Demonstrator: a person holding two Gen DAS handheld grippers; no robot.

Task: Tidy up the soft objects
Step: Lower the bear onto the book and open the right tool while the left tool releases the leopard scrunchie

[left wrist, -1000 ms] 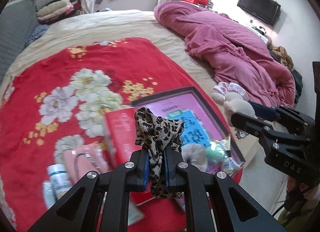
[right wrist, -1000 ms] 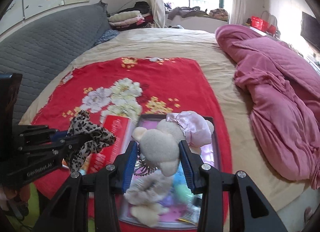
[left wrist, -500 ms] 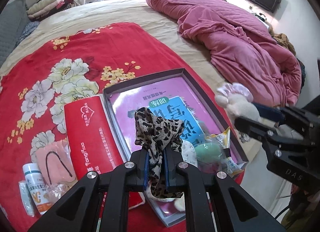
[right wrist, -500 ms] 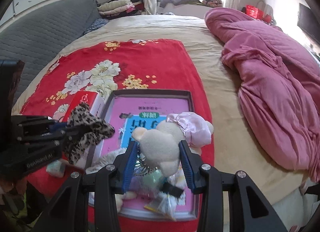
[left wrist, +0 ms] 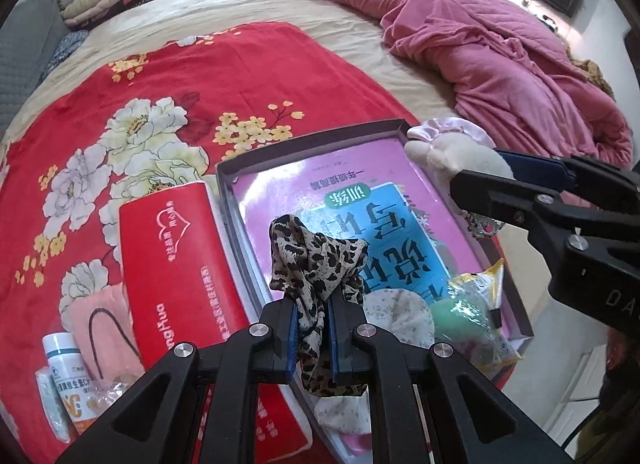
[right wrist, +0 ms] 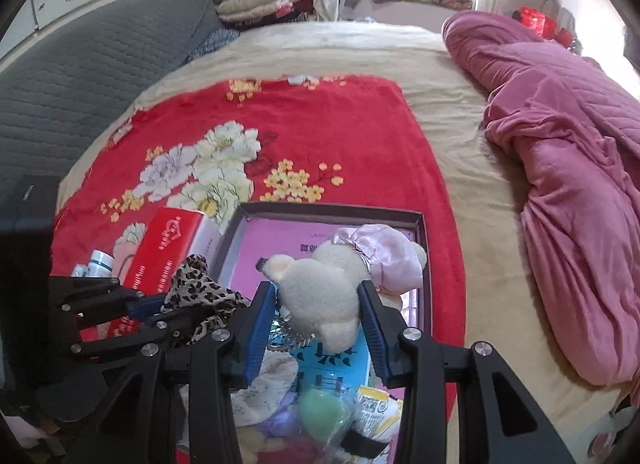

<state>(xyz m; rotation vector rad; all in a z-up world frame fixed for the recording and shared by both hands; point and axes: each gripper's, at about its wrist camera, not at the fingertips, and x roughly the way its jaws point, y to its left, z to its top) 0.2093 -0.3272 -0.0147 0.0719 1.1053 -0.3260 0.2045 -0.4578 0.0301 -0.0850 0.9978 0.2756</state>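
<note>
The left gripper (left wrist: 311,306) is clamped on a leopard-print cloth (left wrist: 316,256), its 2 blue pads pressed against the fabric; the cloth bunches up above the fingers and a tail hangs below them. The right gripper (right wrist: 318,300) is closed on a cream plush bear (right wrist: 320,292) wearing a pale pink satin cap (right wrist: 384,256) — the pads squeeze the bear's body from both sides, and a small metal charm dangles under it.

Both grippers hang over a shallow dark-rimmed box tray (left wrist: 312,136) lying on a red floral blanket (left wrist: 200,76). From the left wrist view the bear sits at the tray's far right corner, held in the air above the rim. The tray's floor is covered by a pink and blue booklet (left wrist: 384,216). At its near end lie a speckled white soft item (left wrist: 400,316), a pale green round thing (left wrist: 460,312) and a crinkly yellow-edged packet (left wrist: 480,284), all close together.

Just left of the tray, touching its side, lies a red box (left wrist: 176,260). Beyond that — toward the blanket's near left corner — sit a pink pouch (left wrist: 100,324) and a white bottle (left wrist: 66,360) with orange print.

Farther out, the blanket rests on a beige bedspread (right wrist: 360,52), with a rumpled pink quilt (right wrist: 568,168) along the right side and a grey padded headboard (right wrist: 80,76) on the left.
</note>
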